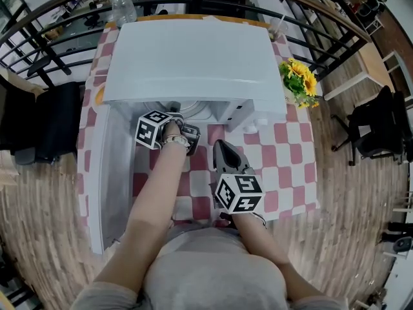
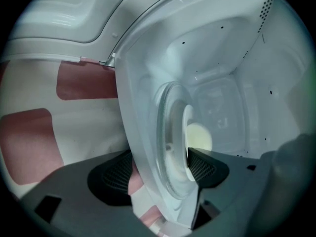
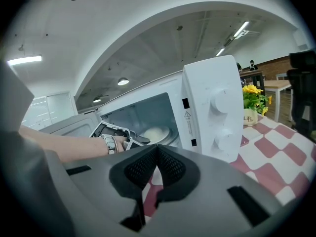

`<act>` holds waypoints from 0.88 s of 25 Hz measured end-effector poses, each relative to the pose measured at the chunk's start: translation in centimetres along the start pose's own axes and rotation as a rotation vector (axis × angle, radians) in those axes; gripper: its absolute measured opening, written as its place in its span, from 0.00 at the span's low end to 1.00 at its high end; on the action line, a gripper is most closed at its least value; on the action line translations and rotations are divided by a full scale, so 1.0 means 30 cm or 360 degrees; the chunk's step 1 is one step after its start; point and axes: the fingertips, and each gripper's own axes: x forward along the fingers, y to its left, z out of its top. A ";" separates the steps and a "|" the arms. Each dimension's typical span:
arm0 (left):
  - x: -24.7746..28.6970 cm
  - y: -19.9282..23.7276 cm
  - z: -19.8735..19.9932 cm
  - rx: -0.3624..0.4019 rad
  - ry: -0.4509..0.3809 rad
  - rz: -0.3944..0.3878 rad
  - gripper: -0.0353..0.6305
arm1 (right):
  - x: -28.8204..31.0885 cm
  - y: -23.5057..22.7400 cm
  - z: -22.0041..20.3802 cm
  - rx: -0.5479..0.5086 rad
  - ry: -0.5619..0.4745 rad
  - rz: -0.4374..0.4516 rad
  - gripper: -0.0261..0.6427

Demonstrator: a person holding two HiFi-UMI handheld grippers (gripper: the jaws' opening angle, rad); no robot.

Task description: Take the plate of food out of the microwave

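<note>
Plate (image 2: 189, 122) in microwave (image 1: 193, 57) is not yet clamped; left gripper (image 2: 158, 172) fingers (image 2: 203, 168) are spread at its rim. Deep, level bite is advised. Right gripper (image 3: 157, 168) is clenched, empty.

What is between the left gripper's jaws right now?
Left gripper view: the left gripper straddles, jaws open, the microwave sill, glass turntable and plate rim.

There is one microwave (image 1: 187, 57), one plate (image 3: 169, 135) of food, two tools, left tool (image 2: 158, 169) and right tool (image 3: 157, 167), one flowerpot (image 1: 299, 79), one bottle (image 1: 122, 8), one bench (image 1: 284, 154).
</note>
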 end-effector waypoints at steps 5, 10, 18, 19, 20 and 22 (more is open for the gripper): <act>-0.020 0.021 -0.011 0.0003 0.0023 0.0008 0.58 | -0.015 0.012 -0.007 -0.0003 -0.0005 -0.0001 0.07; -0.050 0.040 -0.021 0.0000 0.0047 -0.0004 0.58 | -0.029 0.033 -0.004 -0.0008 -0.0017 -0.0001 0.07; -0.082 0.066 -0.032 -0.0008 0.0071 -0.0006 0.56 | -0.050 0.051 -0.006 -0.0019 -0.0034 -0.0007 0.07; -0.086 0.067 -0.031 -0.0008 0.0073 -0.0008 0.56 | -0.052 0.053 -0.006 -0.0021 -0.0036 -0.0008 0.07; -0.090 0.066 -0.031 -0.0008 0.0074 -0.0011 0.55 | -0.054 0.055 -0.005 -0.0023 -0.0037 -0.0011 0.07; -0.100 0.060 -0.031 0.0000 0.0075 -0.0018 0.51 | -0.058 0.056 -0.004 -0.0028 -0.0037 -0.0016 0.07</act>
